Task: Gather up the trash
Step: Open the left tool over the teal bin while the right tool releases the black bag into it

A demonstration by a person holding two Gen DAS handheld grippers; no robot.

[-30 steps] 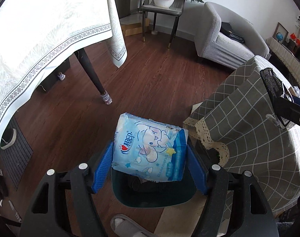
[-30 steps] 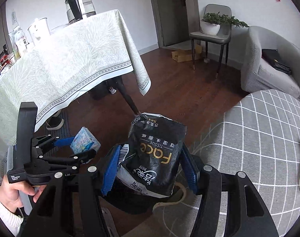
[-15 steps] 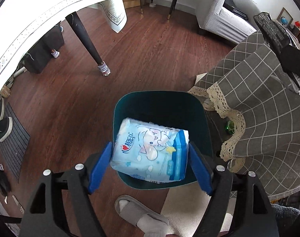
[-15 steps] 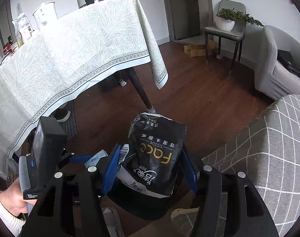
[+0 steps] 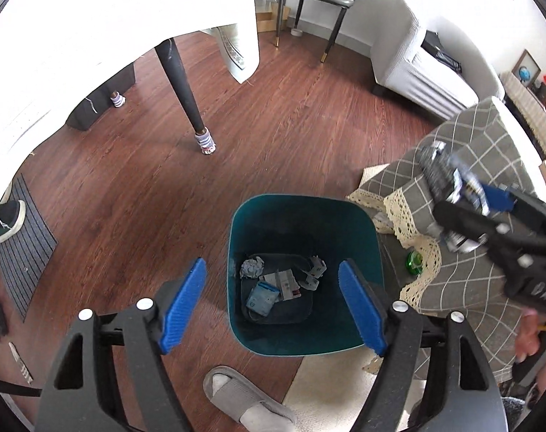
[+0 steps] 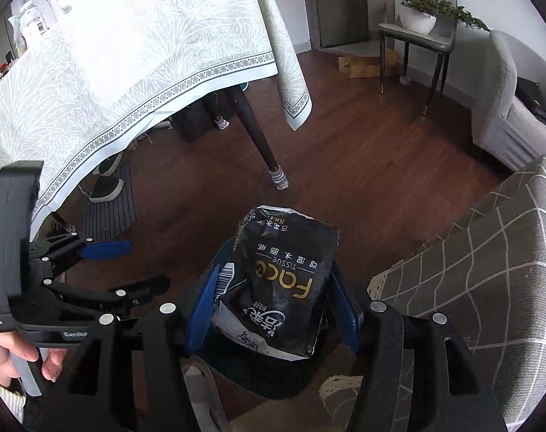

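Left gripper [image 5: 273, 298] hung wide open over the teal bin [image 5: 301, 212], blue pack [image 5: 262, 298] lying inside; right gripper [image 6: 273, 306] clamped the black tissue pack [image 6: 283, 280].

Daylight overexposes the tablecloth [image 5: 93, 18]; fisheye edges bend, right tool [image 5: 463, 194] motion-blurred.

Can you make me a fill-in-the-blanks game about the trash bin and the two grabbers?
1. The left gripper has its jaws ____ and holds nothing.
2. The right gripper is shut on a ____ tissue pack.
3. The light blue packet lies inside the teal ____.
4. A crumpled paper ball lies ____ the trash bin.

Missing words: open; black; trash bin; inside
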